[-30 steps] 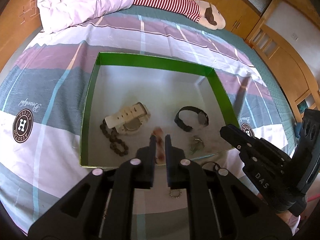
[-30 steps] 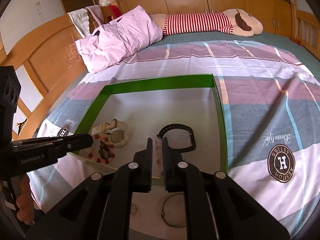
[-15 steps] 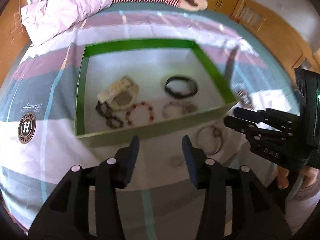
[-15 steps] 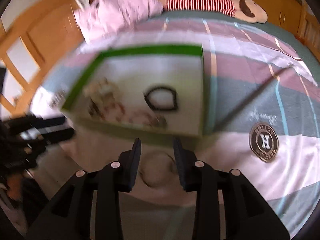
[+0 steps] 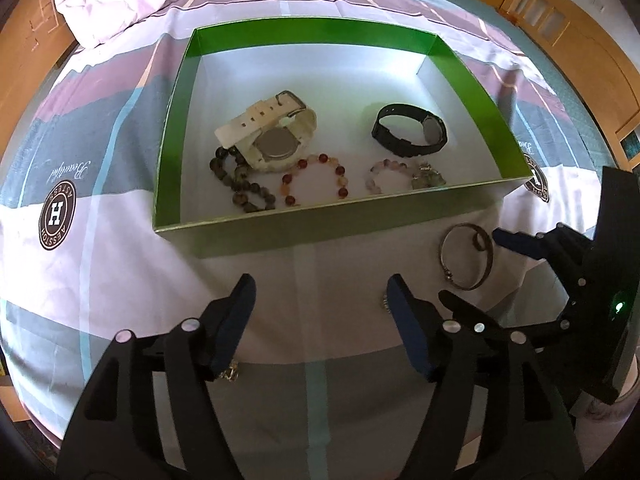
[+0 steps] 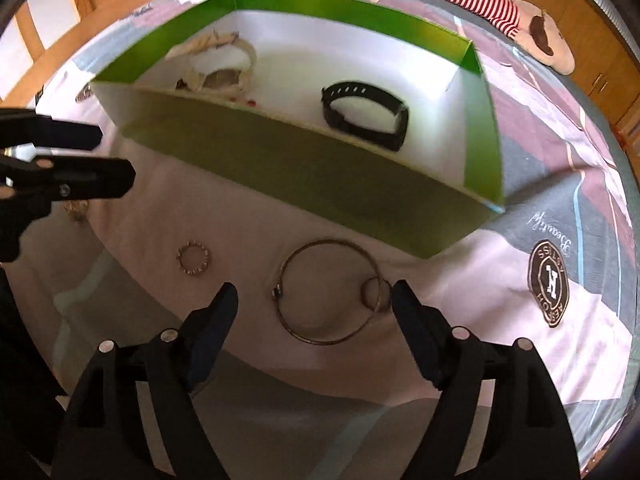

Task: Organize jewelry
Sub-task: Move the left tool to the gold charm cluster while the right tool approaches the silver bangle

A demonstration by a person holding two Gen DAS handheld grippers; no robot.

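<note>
one green box (image 5: 168, 128) sits on the bed (image 5: 100, 280) in the middle of the left wrist view, and six pieces lie inside it. there are two watches: a cream watch (image 5: 272, 136) left of centre and a black watch (image 5: 408, 130) to its right. there are three bead bracelets along the near wall: a dark bead bracelet (image 5: 240, 184), a red bead bracelet (image 5: 314, 180) and a pale bead bracelet (image 5: 386, 176). a small grey charm (image 5: 428, 176) lies at the pale one's right end; what it is i cannot tell.

outside the box, on the bed, lie one metal bangle (image 6: 328, 292) with a small ring (image 6: 374, 290) at its right edge, and one small beaded ring (image 6: 193, 258) to the left of it. one more small gold piece (image 5: 228, 374) peeks from behind a finger at the lower left of the left wrist view, mostly hidden.

the left gripper (image 5: 320, 300) has its jaws apart and opening, over bare sheet with nothing between them. the right gripper (image 6: 314, 300) also has its jaws apart and opening; the bangle lies between them on the sheet, untouched.

in the right wrist view the box's near wall hides the bracelets, and the cream watch is blurred. a striped plush toy (image 6: 496, 0) is cut off at the upper right.
</note>
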